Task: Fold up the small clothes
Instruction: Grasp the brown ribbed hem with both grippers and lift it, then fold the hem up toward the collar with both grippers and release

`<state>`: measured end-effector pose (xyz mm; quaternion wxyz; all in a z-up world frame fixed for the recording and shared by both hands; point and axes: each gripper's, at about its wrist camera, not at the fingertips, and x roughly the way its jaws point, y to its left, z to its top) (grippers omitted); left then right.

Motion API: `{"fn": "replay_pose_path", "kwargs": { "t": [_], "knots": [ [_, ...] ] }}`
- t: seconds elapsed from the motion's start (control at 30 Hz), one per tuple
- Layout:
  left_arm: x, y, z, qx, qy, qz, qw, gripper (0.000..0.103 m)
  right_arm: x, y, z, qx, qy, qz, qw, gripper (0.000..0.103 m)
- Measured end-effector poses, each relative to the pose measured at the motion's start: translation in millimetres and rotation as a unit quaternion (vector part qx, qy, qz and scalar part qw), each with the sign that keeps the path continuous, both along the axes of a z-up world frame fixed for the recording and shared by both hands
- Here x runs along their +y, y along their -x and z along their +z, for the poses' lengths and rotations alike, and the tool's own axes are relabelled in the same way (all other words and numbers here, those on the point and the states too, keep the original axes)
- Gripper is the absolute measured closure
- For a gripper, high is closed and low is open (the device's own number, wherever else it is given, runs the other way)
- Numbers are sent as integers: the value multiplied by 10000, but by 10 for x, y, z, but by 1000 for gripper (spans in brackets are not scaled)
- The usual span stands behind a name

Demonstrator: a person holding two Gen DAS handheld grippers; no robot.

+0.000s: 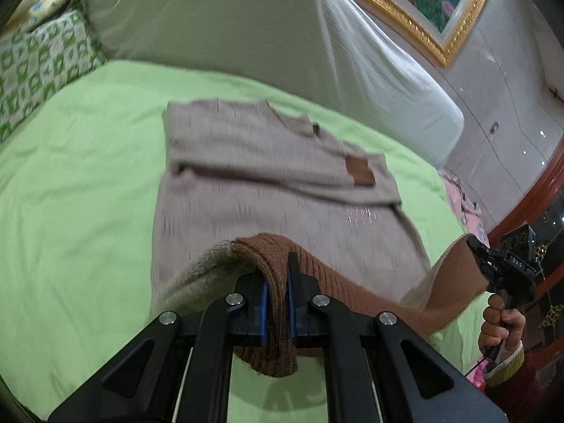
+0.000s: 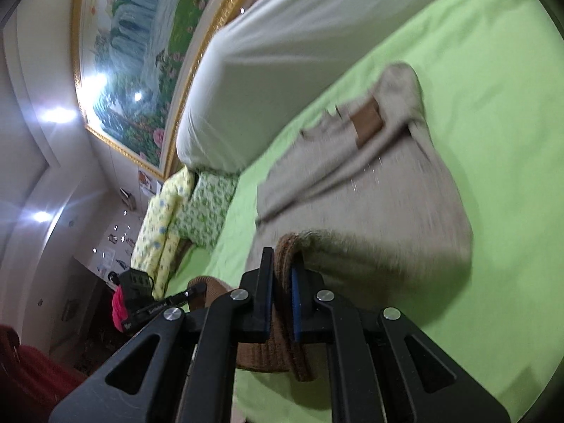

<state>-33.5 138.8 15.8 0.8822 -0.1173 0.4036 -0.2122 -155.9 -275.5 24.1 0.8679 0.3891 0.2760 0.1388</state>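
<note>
A beige knit sweater (image 1: 268, 176) with a brown ribbed hem and a brown patch (image 1: 359, 171) lies on the green bed sheet (image 1: 70, 211). My left gripper (image 1: 276, 264) is shut on the brown hem (image 1: 278, 317) at one bottom corner, lifted off the sheet. At the right edge of the left wrist view, a hand holds my right gripper (image 1: 474, 246), which pinches the other end of the hem. In the right wrist view my right gripper (image 2: 282, 261) is shut on the brown hem (image 2: 278, 338), and the sweater (image 2: 370, 190) stretches away ahead. My left gripper (image 2: 201, 287) shows low on the left.
A large white pillow (image 1: 246, 35) lies beyond the sweater against a wall with a gold-framed painting (image 2: 148, 53). Green-patterned cushions (image 1: 38, 63) sit at the far left corner. A pink cloth (image 1: 465, 204) lies at the bed's right edge. A red sleeve (image 2: 31, 373) shows at lower left.
</note>
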Motion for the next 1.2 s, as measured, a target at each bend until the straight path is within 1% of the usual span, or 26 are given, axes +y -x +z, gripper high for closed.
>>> {"fn": "replay_pose_path", "kwargs": {
  "t": [0.13,0.23,0.37,0.4,0.5,0.6,0.63,0.67,0.7,0.77,0.8,0.83,0.87,0.9,0.93,0.97,1.0,1.07,1.1,1.17,1.2],
  "knots": [
    [-29,-459,50,-60,6,85,9999,96,-197,-414,48,-45,-18,-203,9998,93],
    [-72,-858,39,-80,-114,137,9998,96,-363,-753,22,13,-94,-463,9989,93],
    [-159,-1412,-6,-84,-219,159,9996,96,-557,-1181,-28,125,-144,-675,9975,94],
    [-177,-1567,-32,-58,-232,181,9996,96,-601,-1305,-37,172,-83,-729,9972,94],
    [-229,-2028,-148,142,-249,270,9992,96,-714,-1653,-51,266,-16,-862,9959,94],
    [-221,-2500,-307,461,-197,424,9978,94,-846,-2002,-135,604,87,-1114,9919,92],
    [-186,-2604,-357,598,-114,516,9968,93,-883,-2111,-180,738,116,-1172,9903,90],
    [-127,-2702,-403,720,56,583,9957,88,-919,-2204,-230,950,182,-1241,9875,90],
    [-63,-2791,-439,824,211,641,9943,86,-941,-2263,-264,1109,214,-1272,9854,87],
    [22,-2882,-447,852,330,761,9929,85,-988,-2354,-324,1296,157,-1285,9831,85],
    [26,-2879,-432,819,320,768,9932,85,-1018,-2366,-343,1309,79,-1287,9830,80],
    [43,-2888,-422,805,303,758,9934,81,-1052,-2364,-354,1314,-18,-1317,9825,69],
    [56,-2896,-410,794,286,740,9937,74,-1095,-2331,-352,1264,-122,-1399,9820,59],
    [73,-2866,-369,671,172,797,9944,68,-1139,-2296,-353,1161,-248,-1474,9819,46],
    [92,-2856,-328,546,32,894,9945,55,-1186,-2257,-334,1037,-375,-1563,9815,40],
    [120,-2849,-286,464,-62,991,9940,45,-1231,-2214,-312,954,-457,-1660,9804,39],
    [199,-2832,-231,384,-5,1063,9936,45,-1268,-2175,-280,903,-464,-1731,9797,38],
    [291,-2786,-175,341,194,1101,9931,45,-1289,-2115,-205,924,-291,-1786,9791,38],
    [333,-2756,-158,320,188,1149,9927,44,-1274,-2103,-195,914,-237,-1764,9798,38],
    [351,-2707,-151,242,26,1192,9926,41,-1202,-2055,-151,937,-46,-1666,9816,38],
    [353,-2663,-166,209,-117,1181,9927,41,-1152,-2049,-141,928,38,-1631,9822,38]
  ]
}}
